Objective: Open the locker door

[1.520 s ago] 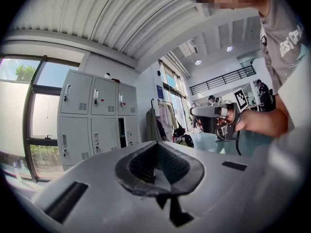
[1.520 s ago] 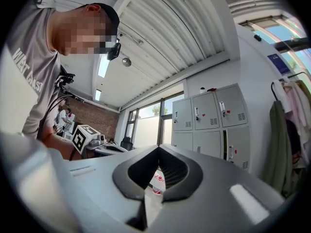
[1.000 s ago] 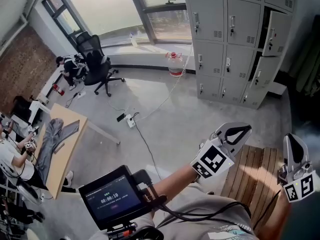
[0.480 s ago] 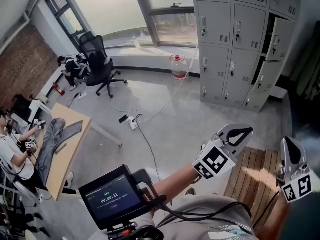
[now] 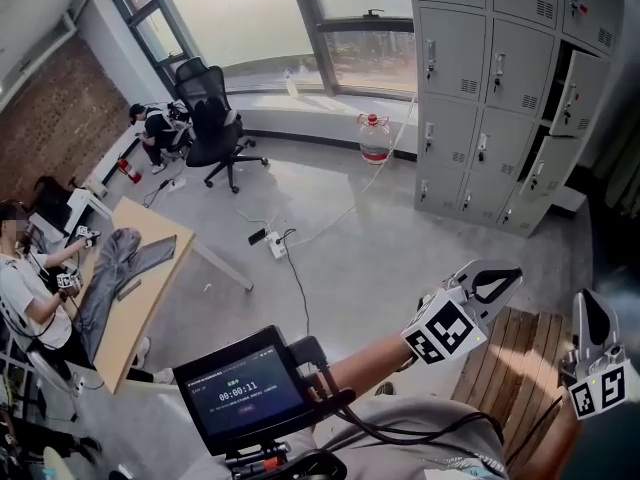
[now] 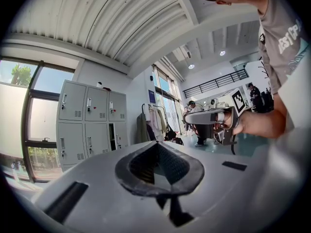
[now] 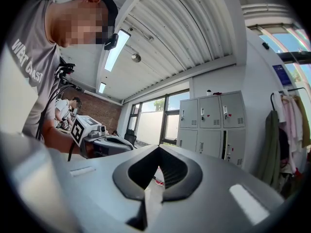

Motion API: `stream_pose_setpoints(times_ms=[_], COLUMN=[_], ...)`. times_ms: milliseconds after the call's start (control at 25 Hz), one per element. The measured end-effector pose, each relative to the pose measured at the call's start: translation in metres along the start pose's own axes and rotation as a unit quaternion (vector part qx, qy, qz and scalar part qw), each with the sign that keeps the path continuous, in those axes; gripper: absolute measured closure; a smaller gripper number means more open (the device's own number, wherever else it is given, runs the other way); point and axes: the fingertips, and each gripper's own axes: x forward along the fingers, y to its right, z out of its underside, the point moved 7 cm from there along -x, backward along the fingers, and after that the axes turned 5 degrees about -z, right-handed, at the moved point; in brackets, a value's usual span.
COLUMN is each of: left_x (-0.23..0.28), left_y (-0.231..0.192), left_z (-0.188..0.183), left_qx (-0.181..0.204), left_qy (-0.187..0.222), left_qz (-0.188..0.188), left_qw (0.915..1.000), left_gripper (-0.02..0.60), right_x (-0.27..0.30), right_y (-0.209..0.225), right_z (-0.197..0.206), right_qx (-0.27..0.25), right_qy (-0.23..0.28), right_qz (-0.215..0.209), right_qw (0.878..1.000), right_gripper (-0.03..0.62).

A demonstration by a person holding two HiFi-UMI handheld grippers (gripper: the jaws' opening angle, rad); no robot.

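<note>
**A:** In what state were the two tools found?

**B:** The left gripper (image 5: 505, 278) was seen clenched, its jaws brought tip to tip with nothing caught between them. The right gripper (image 5: 588, 303) was found the same, pressed together and empty. Both were held low in the head view, over a slatted wooden board (image 5: 520, 353) laid on the floor.

**A:** And where were the lockers located?

**B:** The grey lockers (image 5: 495, 88) were set at the upper right of the head view, across the concrete floor (image 5: 380, 248) and well apart from both grippers. Most doors were shut. Two doors (image 5: 574, 93) in the right-hand column were seen standing ajar.

**A:** What else was noted?

**B:** A water jug (image 5: 374, 138) was stood near the lockers' left side, and an office chair (image 5: 215, 128) was placed by the window. A small screen (image 5: 245, 388) was mounted by the left forearm.
</note>
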Motion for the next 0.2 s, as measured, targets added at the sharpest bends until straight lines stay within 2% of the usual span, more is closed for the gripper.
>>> stream_pose_setpoints(times_ms=[200], left_x=[-0.0010], left_y=[0.0008], left_z=[-0.0032], left_qx=[0.005], left_qy=[0.007], left_qz=[-0.001], left_qw=[1.0000], left_gripper=[0.574], right_x=[-0.0011], right_y=[-0.0025], right_z=[0.0005], right_qx=[-0.002], right_qy=[0.000], right_qz=[0.000], right_qw=[1.000], right_gripper=[0.600])
